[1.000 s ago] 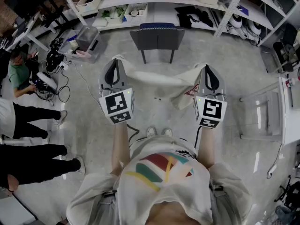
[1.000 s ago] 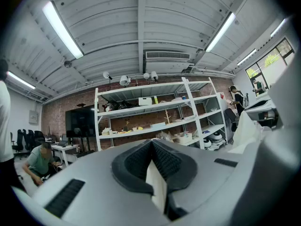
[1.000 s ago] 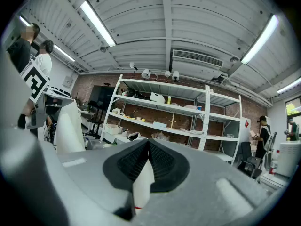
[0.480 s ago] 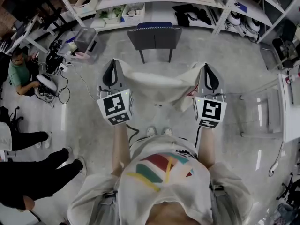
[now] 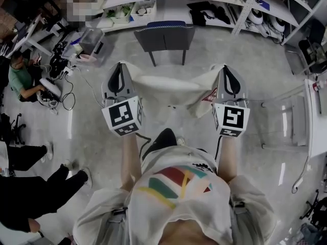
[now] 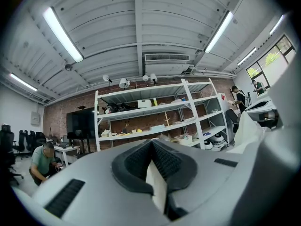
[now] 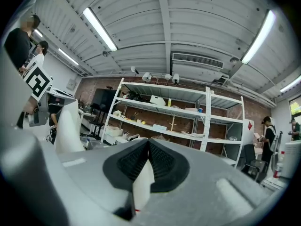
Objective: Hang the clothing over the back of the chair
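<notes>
The left gripper and the right gripper are both pinching the white clothing, fingers pressed on its 2 top corners. It is hanging stretched left to right at frame center. The chair is standing directly above it in the frame, equally near both.

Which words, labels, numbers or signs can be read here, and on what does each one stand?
No word or number is readable in any view.
On the left gripper a marker cube, on the right gripper another: black-and-white square patterns, no letters.
On the clothing, a red mark near the right gripper: too blurred to read.
On the person's shirt, a graphic of coloured stripes: no text.
</notes>
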The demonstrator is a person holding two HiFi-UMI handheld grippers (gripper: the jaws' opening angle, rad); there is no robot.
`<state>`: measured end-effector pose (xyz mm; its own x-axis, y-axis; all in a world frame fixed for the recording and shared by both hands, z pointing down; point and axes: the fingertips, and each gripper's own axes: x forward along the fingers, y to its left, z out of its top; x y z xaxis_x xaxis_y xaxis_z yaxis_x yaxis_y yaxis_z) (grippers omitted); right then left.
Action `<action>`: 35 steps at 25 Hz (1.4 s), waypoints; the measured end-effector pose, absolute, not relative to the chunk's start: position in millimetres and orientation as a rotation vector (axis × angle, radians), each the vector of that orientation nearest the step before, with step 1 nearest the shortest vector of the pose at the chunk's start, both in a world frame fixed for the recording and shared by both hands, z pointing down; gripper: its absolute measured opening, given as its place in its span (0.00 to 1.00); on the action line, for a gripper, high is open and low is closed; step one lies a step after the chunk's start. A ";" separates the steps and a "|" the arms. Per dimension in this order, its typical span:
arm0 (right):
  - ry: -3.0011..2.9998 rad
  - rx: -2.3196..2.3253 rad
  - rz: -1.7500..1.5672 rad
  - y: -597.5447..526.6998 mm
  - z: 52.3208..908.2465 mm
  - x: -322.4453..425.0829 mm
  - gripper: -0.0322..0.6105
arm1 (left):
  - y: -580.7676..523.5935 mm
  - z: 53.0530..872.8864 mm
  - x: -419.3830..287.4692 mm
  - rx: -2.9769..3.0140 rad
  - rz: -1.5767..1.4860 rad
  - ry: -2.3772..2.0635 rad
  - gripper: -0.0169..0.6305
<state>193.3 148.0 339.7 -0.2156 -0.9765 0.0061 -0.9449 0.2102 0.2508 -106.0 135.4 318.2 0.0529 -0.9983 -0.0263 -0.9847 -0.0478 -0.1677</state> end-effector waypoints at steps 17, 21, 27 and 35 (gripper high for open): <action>-2.299 1.833 -0.304 93.5 348.9 197.4 0.06 | 76.6 332.5 -103.9 -2.172 -0.097 2.083 0.05; -2.276 1.841 -0.302 64.0 347.4 198.2 0.06 | 47.0 332.0 -114.1 -2.164 -0.089 2.100 0.05; -2.238 1.866 -0.309 8.5 346.9 185.7 0.06 | -8.0 336.5 -132.8 -2.175 -0.098 2.101 0.05; -2.183 1.925 -0.362 -87.4 319.5 167.2 0.06 | -106.5 313.8 -170.8 -2.151 -0.088 2.075 0.05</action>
<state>167.2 -87.4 319.5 -0.1260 -0.9920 -0.0060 -0.9409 0.1176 0.3177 -170.8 -106.5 313.8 0.0407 -0.9972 -0.0626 -0.9884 -0.0310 -0.1488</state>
